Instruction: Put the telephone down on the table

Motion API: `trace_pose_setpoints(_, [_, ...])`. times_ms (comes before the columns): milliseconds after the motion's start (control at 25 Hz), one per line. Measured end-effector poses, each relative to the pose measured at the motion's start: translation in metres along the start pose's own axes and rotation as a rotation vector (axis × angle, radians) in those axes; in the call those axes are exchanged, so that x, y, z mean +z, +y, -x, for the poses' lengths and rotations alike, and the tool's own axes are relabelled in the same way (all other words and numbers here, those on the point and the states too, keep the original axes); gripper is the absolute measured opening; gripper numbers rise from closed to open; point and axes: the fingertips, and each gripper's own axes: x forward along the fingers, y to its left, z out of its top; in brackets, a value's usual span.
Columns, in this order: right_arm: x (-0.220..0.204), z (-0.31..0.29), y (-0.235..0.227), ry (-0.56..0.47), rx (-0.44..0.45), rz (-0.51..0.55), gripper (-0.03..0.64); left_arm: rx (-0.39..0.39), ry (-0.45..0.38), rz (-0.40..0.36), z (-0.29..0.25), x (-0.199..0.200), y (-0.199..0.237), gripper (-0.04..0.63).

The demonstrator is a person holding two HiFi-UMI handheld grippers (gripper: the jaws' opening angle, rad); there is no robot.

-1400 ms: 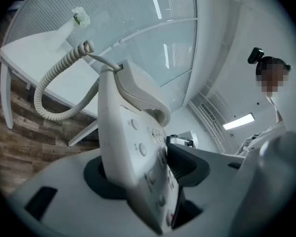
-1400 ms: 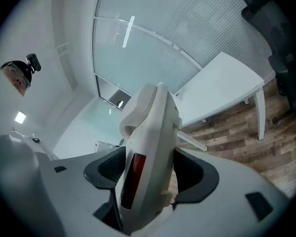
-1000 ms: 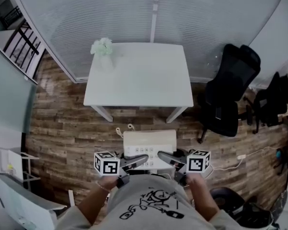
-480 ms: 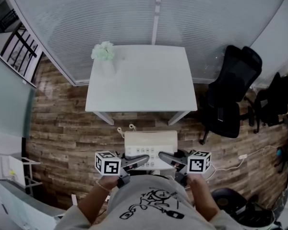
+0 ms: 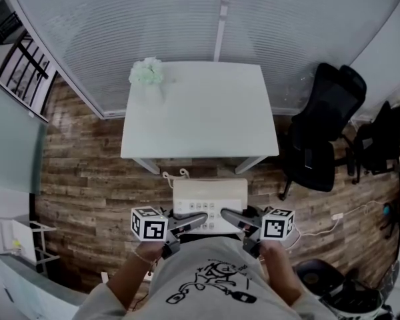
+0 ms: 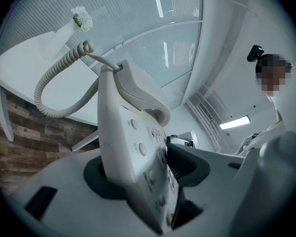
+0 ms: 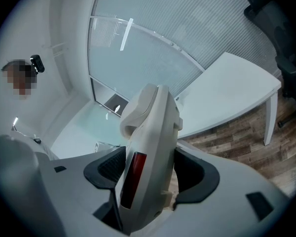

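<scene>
Closer now to the white rectangular desk (image 5: 200,122) ahead, the boxy white corded telephone (image 5: 209,197) hangs seemingly just short of its near edge, long axis crosswise, its ends pinched in the jaws of the left gripper (image 5: 191,223) and right gripper (image 5: 231,219)

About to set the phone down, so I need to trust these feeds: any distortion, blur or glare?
Head view: heavy fisheye bows the table, but the image is sharp and evenly lit. Left gripper view: the telephone looms close and soft, corners vignetted. Right gripper view: light streaks reflect on the glass wall.
</scene>
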Motion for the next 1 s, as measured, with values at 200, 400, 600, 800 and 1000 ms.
trace_pose_setpoints(200, [0.003,-0.007,-0.002,0.008,-0.002,-0.004,0.308,-0.008,-0.015,0.019,0.002,0.003,0.006,0.249])
trace_pose_setpoints(400, [0.009,-0.011,-0.009,0.019,0.002,-0.008,0.308,0.002,-0.025,0.027,-0.001,0.009,0.012,0.249])
trace_pose_setpoints(600, [0.027,-0.022,-0.012,0.022,0.025,-0.012,0.308,0.009,-0.048,0.043,-0.003,0.026,0.020,0.249])
trace_pose_setpoints(800, [0.043,-0.027,-0.024,0.028,0.035,-0.019,0.308,0.017,-0.051,0.050,-0.014,0.040,0.031,0.249])
trace_pose_setpoints(1000, [0.066,-0.029,-0.039,0.040,0.040,-0.028,0.308,0.029,-0.050,0.062,-0.031,0.060,0.039,0.249])
